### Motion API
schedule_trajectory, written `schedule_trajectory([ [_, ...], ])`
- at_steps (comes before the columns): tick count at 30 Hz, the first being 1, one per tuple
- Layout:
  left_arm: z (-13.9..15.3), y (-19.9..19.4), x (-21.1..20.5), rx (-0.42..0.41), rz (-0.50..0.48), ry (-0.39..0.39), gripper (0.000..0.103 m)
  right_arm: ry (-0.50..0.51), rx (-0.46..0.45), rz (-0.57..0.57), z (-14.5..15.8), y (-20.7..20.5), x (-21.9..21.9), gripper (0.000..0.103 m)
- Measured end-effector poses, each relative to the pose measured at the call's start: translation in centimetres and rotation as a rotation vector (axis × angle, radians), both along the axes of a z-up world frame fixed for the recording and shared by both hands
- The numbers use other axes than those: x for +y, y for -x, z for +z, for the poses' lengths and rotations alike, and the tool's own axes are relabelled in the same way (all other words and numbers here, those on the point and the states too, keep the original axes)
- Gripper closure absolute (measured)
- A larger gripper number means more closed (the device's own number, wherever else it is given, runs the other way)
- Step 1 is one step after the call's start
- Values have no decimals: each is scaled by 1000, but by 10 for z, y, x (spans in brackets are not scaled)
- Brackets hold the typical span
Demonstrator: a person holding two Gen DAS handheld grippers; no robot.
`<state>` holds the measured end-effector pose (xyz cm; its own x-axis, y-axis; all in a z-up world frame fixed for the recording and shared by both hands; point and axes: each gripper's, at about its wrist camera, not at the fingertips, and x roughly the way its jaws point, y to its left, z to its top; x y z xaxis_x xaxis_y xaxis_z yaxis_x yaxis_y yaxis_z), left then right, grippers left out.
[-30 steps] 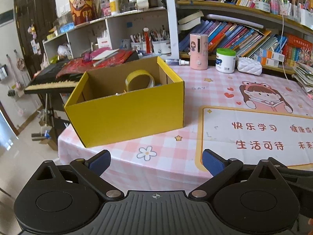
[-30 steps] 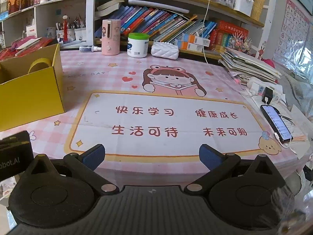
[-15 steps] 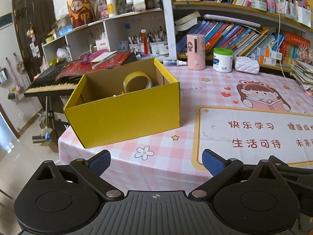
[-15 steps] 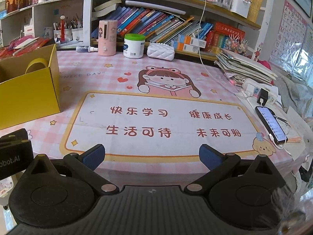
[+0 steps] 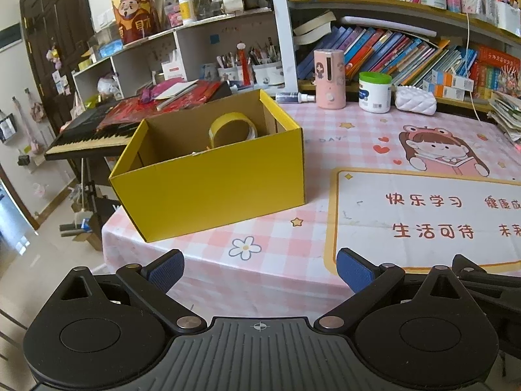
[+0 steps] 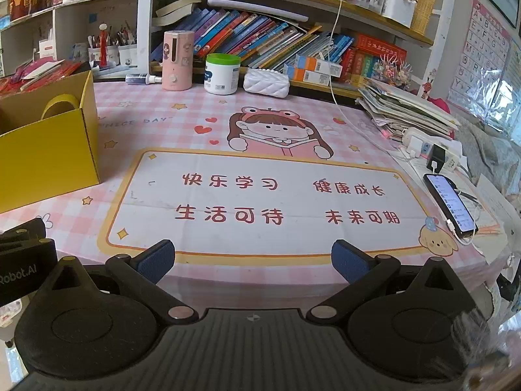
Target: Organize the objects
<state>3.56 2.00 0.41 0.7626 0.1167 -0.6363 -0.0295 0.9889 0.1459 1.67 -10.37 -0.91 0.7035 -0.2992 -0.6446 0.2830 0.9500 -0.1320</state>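
Both grippers backed off the table edge (image 6: 247, 280), jaws released, empty.

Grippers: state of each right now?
Left gripper: open, holding nothing.
Right gripper: open, holding nothing.

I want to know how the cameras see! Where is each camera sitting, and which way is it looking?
Left wrist: sits on the left gripper near the table edge, facing the yellow box holding a tape roll; its open gripper shows.
Right wrist: sits on the right gripper, facing the tablecloth and phone; its open gripper shows.
Both share the box, the pink dispenser and the white jar.
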Motion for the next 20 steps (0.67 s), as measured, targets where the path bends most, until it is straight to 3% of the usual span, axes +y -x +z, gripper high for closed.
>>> schedule_trajectory([
  [20,-5,-4,3,19,-3,19,2,3,12,-5,-4,-5,0,0],
])
